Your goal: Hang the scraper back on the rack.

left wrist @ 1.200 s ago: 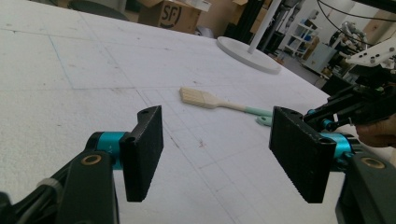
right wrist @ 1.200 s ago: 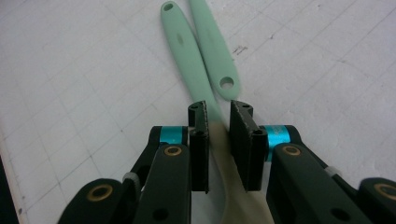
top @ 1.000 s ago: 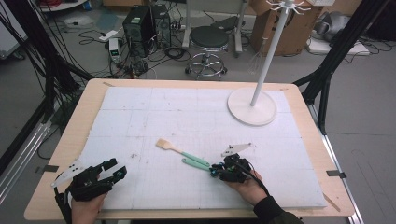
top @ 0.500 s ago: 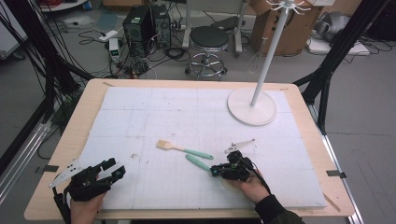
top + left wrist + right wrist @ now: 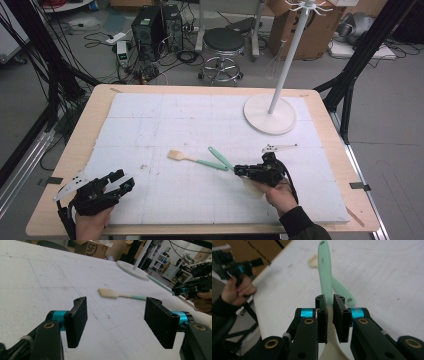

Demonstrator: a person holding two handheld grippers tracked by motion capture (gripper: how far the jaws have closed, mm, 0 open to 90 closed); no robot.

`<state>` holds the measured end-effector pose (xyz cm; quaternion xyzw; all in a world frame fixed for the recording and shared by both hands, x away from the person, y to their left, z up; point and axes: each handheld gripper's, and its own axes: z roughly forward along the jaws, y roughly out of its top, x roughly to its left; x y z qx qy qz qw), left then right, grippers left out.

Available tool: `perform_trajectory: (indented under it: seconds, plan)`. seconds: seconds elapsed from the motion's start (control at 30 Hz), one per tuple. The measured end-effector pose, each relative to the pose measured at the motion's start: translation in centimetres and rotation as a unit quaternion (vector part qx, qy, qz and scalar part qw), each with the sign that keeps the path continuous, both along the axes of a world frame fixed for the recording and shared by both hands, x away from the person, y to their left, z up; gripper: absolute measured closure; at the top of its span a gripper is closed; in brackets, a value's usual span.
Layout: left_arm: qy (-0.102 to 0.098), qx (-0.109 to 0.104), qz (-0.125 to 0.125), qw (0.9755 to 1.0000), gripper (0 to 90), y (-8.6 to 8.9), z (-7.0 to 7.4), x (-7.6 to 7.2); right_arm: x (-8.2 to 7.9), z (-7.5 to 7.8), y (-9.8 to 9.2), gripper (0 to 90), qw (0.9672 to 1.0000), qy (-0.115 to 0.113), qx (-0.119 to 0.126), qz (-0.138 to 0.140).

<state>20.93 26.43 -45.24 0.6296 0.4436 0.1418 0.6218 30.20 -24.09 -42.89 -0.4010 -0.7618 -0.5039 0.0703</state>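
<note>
The right gripper (image 5: 239,171) sits at about 5 o'clock on the bench (image 5: 82,145), in the person's right hand (image 5: 274,191). Its jaws have just been closing and now pinch a spatula (image 5: 220,158) with a mint-green handle and a cream blade. In the right gripper view the 2 black pads (image 5: 322,315) press on either side of the spatula (image 5: 325,272) where the green handle meets the pale blade, and the handle runs straight out toward 12 o'clock, with a hanging hole near its tip. In the high view that handle points from the gripper toward 10 o'clock, with its free end raised off the white foam mat (image 5: 150,120).

A pastry brush (image 5: 192,159) lies flat on the mat near the bench's centre, bristles toward 9 o'clock, its mint-green handle reaching toward 3 o'clock and ending just beside the held spatula. In the right gripper view its handle end (image 5: 342,293) shows at 1 o'clock of the pads, lying under the spatula.

The left gripper (image 5: 125,181) rests at 7 o'clock on the bench in the person's left hand (image 5: 92,220). Its jaws stand wide apart with nothing between them; in the left gripper view the 2 pads (image 5: 78,320) frame bare mat, with the brush (image 5: 117,294) lying well beyond them.

A white stand (image 5: 270,114) with a round base is at 1 o'clock on the bench, well apart from both grippers.
</note>
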Motion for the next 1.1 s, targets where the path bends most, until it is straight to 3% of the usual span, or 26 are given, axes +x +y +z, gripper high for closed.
perform_trajectory:
  seconds: [0.17,0.3,0.6,0.83,1.1]
  plan:
    - [0.0,0.0,0.0,1.0,35.8,0.0,0.0,0.0,0.3,0.7,-1.5,82.9,0.998,-0.012,0.057,-0.023]
    - [0.0,0.001,0.0,1.0,35.8,0.0,0.0,0.0,0.6,1.5,-2.7,82.9,0.9954,-0.025,0.082,-0.044]
    - [0.001,0.003,0.0,1.0,35.8,-0.1,0.0,0.0,1.3,4.4,-6.0,82.9,0.9836,-0.057,0.145,-0.09]
    - [0.002,0.005,-0.001,1.0,35.9,-0.1,0.0,0.0,1.7,6.2,-7.2,82.9,0.9757,-0.078,0.173,-0.109]
    - [0.006,0.004,0.006,1.0,35.6,-0.1,0.0,0.1,2.3,7.5,-7.6,82.9,0.9714,-0.085,0.189,-0.116]
